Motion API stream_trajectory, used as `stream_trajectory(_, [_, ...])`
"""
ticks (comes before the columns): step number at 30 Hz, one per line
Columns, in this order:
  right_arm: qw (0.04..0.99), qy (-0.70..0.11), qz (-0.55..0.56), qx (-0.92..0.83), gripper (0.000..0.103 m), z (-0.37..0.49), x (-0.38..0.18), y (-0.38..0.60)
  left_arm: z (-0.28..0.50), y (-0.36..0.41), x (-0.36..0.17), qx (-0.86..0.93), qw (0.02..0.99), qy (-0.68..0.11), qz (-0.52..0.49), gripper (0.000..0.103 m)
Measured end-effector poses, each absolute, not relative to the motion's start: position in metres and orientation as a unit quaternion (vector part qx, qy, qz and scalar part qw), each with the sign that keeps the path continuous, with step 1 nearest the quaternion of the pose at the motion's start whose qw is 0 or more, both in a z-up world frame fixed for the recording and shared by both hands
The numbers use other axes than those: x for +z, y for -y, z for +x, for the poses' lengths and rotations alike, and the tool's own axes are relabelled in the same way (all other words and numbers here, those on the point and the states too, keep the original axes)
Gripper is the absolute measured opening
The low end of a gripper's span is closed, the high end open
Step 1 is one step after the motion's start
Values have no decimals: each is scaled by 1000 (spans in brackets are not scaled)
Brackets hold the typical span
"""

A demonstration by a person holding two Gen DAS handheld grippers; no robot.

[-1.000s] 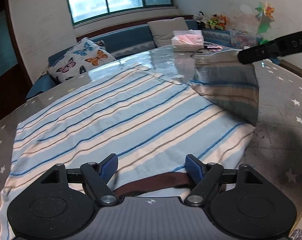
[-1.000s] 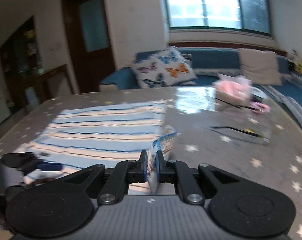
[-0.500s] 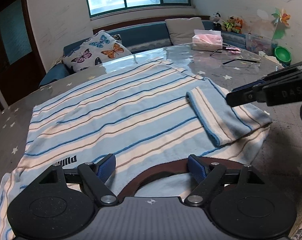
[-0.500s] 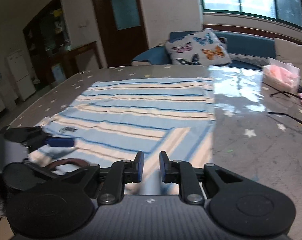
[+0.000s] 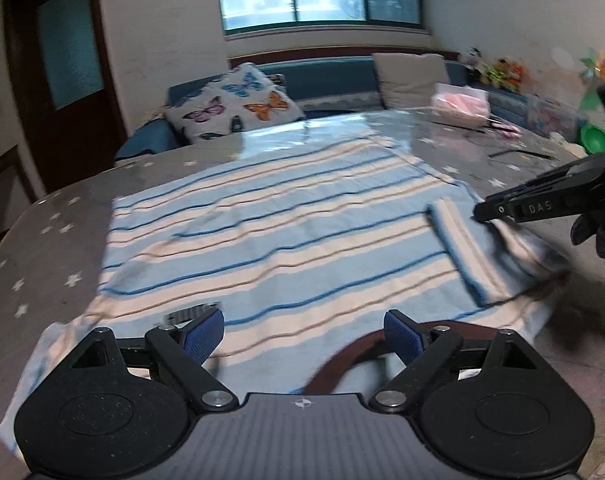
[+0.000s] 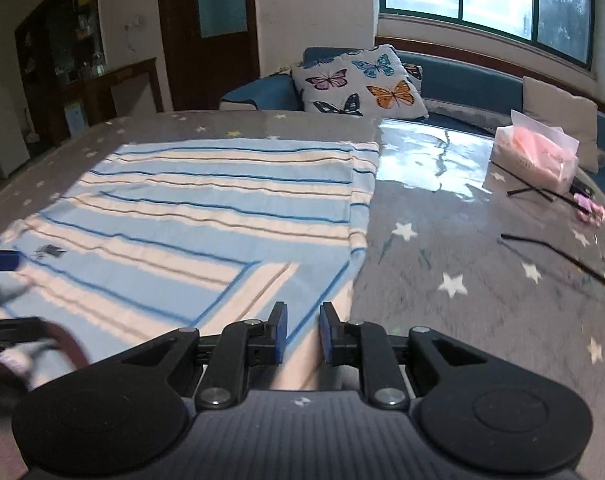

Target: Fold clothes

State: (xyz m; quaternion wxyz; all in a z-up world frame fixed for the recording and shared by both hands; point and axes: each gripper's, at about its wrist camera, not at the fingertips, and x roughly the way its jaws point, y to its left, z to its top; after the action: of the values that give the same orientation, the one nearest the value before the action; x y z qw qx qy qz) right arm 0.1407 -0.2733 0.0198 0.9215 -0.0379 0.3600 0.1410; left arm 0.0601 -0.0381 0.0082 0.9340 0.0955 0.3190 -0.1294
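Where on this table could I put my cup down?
Bare starry grey tabletop lies between the striped blue-and-cream shirt and the black glasses. It is crowded near the pink tissue pack.

Left gripper (image 5: 304, 334): jaws spread wide, holding nothing. Right gripper (image 6: 302, 330): jaws slightly parted, gripping nothing, held low and level.
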Motion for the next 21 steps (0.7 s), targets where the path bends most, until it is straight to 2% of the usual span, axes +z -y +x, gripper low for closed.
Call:
stream_trajectory(11, [923,-353,-57,143,19,168,11,257,47,-40,14,-13,943,-329,52,89])
stream_trajectory(15, [921,-352,-64,152,28,163,15,250,38,-74,12,36,941,-335,29,88])
stream_trajectory(21, [916,-348,-103,170,30,147,17,232,30,-122,8,104,932,-347,-14,78])
